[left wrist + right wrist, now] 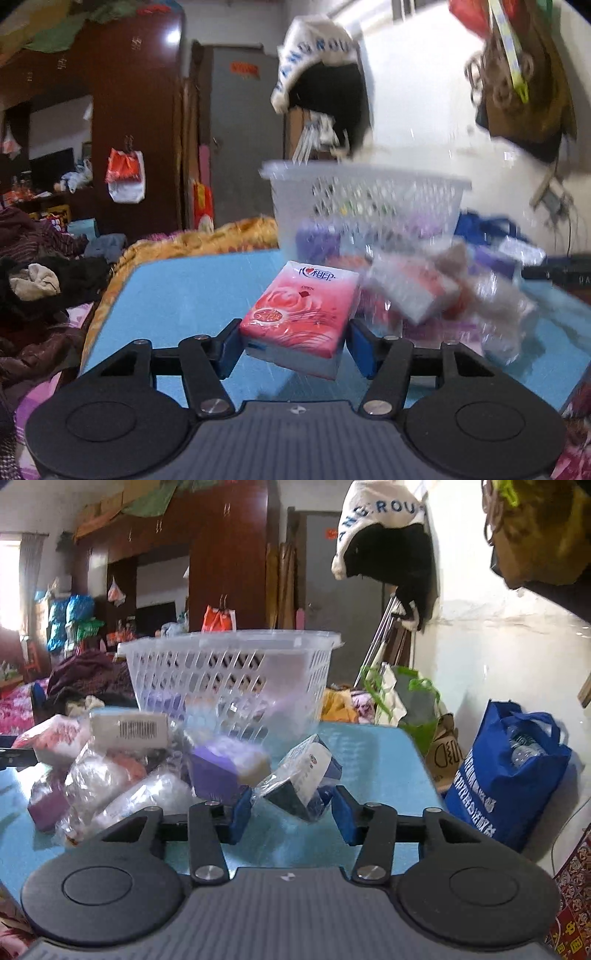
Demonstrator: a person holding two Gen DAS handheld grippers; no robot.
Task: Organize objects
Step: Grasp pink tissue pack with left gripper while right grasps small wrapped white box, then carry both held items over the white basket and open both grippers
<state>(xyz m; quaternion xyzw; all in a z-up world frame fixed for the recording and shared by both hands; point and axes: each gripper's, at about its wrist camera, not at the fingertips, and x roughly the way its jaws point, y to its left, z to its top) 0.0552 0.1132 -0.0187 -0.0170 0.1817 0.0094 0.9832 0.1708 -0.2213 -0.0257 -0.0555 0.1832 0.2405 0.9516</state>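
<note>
Step in hand: both grippers are carrying small packs off the blue table (192, 288) toward the white lattice basket (229, 672), by my reading.
Left gripper (293, 345): its jaws are clamping a pink tissue pack (301, 314) at lower centre of the left view, the pack appearing lifted off the table and tilted.
Right gripper (290, 814): its jaws are standing either side of a dark blue and white boxed item in clear wrap (303, 775) at centre of the right view; contact looks likely, but I cannot tell whether they are pinching it.
Next move: each pack is needing to rise above the basket rim, at centre of both views, before release.
In the way: a loose pile of wrapped packs (110, 771) is lying left of centre in the right view, with a purple box (218, 771) just beside the right gripper's left finger; it could get nudged.
Around: a blue shopping bag (509, 768) is standing at right, off the table; a white and black garment (384, 535) is hanging at upper right.
</note>
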